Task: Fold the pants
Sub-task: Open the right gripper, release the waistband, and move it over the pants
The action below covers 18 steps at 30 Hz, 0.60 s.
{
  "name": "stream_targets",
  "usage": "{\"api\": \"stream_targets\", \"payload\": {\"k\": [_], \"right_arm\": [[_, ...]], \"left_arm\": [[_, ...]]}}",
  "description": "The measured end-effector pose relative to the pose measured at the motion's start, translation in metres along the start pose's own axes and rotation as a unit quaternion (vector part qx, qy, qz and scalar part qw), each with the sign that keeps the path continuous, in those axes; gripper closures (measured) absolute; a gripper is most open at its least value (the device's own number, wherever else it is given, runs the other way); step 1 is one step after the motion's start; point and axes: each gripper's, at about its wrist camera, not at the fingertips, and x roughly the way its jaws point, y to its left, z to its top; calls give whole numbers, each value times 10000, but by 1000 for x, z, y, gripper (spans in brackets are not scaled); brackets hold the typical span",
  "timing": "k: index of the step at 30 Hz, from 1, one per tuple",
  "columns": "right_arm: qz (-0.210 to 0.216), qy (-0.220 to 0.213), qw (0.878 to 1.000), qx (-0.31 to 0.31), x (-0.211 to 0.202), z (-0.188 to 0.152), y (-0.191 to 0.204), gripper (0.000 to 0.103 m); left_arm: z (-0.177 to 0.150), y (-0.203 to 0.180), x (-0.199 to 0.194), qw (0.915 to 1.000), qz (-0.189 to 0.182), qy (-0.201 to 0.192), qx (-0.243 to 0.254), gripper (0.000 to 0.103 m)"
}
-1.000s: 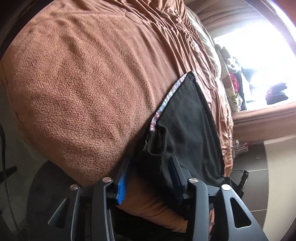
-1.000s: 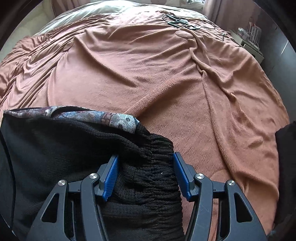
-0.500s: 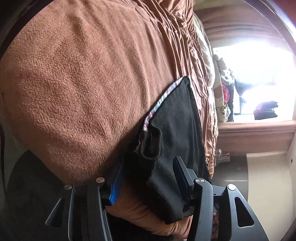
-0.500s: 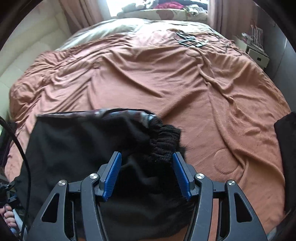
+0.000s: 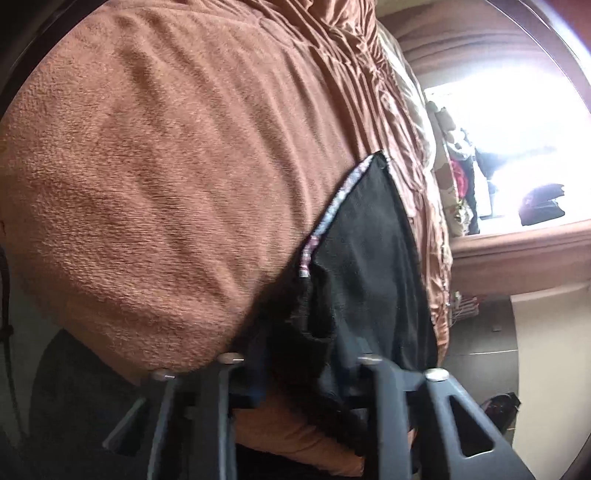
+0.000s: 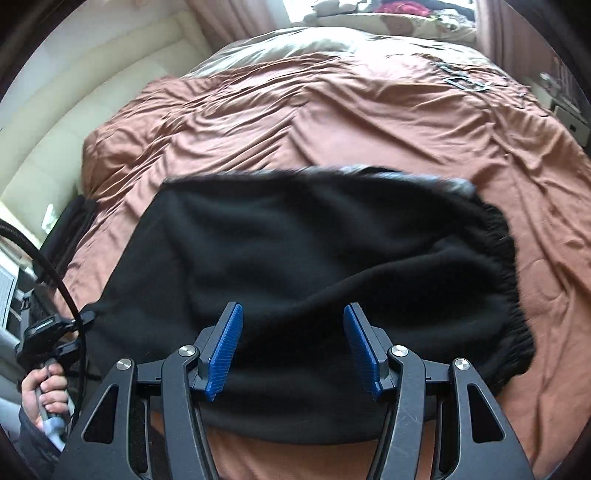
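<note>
The black pants (image 6: 303, 258) lie folded flat on the brown bedspread (image 6: 332, 122), with the elastic waistband (image 6: 506, 280) at the right. My right gripper (image 6: 293, 347) is open and empty above the near edge of the pants, touching nothing. In the left wrist view the pants (image 5: 369, 266) lie at the bed's edge, with a patterned lining strip (image 5: 332, 210) along one side. My left gripper (image 5: 299, 373) has its jaws apart with a bunched corner of the pants between them; I cannot tell whether they press on it.
A cream padded headboard (image 6: 74, 122) stands at the left. Pillows and clothes (image 6: 388, 14) lie at the far end by a bright window. A flat metal object (image 6: 465, 79) lies on the far bedspread. The hand holding the left gripper (image 6: 40, 395) shows at lower left.
My right gripper has let go of the waistband, lifted and pulled back. The pants now lie spread flat. My left gripper stayed at the pants' corner by the bed edge.
</note>
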Motion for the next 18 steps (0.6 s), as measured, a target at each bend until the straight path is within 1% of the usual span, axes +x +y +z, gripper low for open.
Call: {"api": "stream_targets", "payload": {"k": [2, 3, 9, 13, 17, 18], "right_arm": [[147, 80, 9998, -53, 2, -8, 10, 48], [199, 120, 9997, -82, 6, -6, 15, 48], [628, 344, 9969, -315, 20, -17, 34, 63], [811, 403, 9953, -357, 32, -23, 42, 66], [934, 394, 9945, -280, 50, -28, 49, 67], [931, 432, 9944, -270, 54, -30, 51, 69]], "left_arm": [[0, 4, -1, 10000, -70, 20, -2, 88], [0, 4, -2, 10000, -84, 16, 41, 89], [-2, 2, -5, 9998, -87, 9, 194, 90], [1, 0, -2, 9997, -129, 37, 220, 90], [-2, 2, -5, 9995, -158, 49, 267, 90], [-3, 2, -5, 9994, -155, 47, 293, 90]]}}
